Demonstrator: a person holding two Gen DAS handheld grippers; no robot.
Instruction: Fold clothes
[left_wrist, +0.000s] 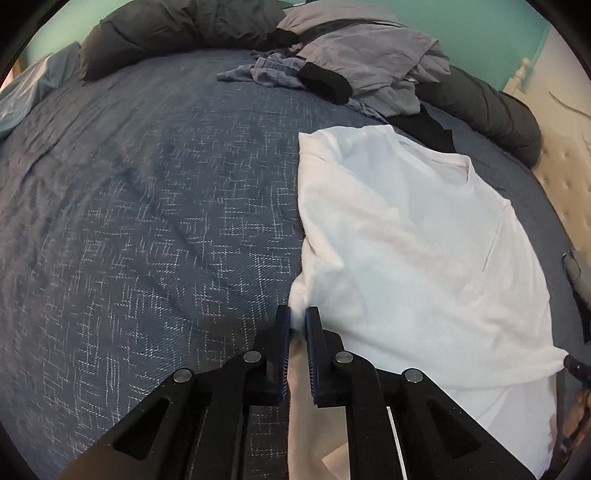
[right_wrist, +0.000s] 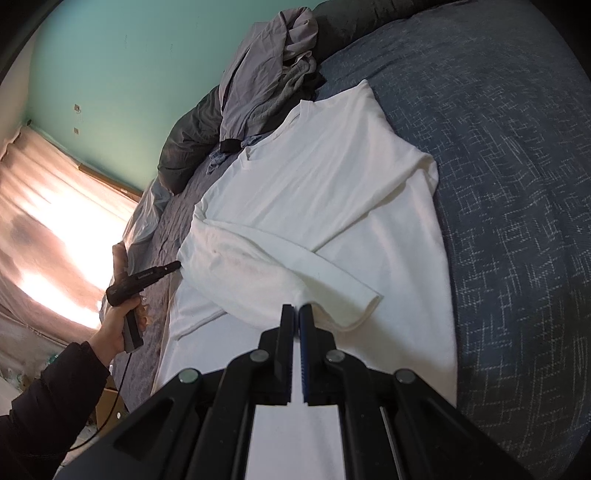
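Left gripper (left_wrist: 297, 317): 2 fingers clamped on white long-sleeve shirt (left_wrist: 417, 236) edge. Shirt lies flat on blue patterned bedspread (left_wrist: 147, 206), 1 sleeve (right_wrist: 295, 269) folded across body. Right gripper (right_wrist: 297, 314): fingers nearly together over that sleeve; grip cannot be told.

Bed (left_wrist: 129, 206): wide bare stretch of blue cover on the side of the shirt (left_wrist: 413, 236) away from the wall, no objs, free passage there.
Far end blocked: clothes pile (left_wrist: 365, 62) w/ black sock (left_wrist: 325, 83) just beyond shirt collar; dark duvet (left_wrist: 177, 26) rolled along the far edge behind the pile, continuing down the wall side.
Wall side of shirt: narrow strip of cover only, then bed edge; L gripper (right_wrist: 177, 265) + hand (right_wrist: 120, 314) occupy that strip at shirt edge.
Folded sleeve (right_wrist: 295, 273) lies across shirt, directly ahead of R gripper (right_wrist: 296, 317).
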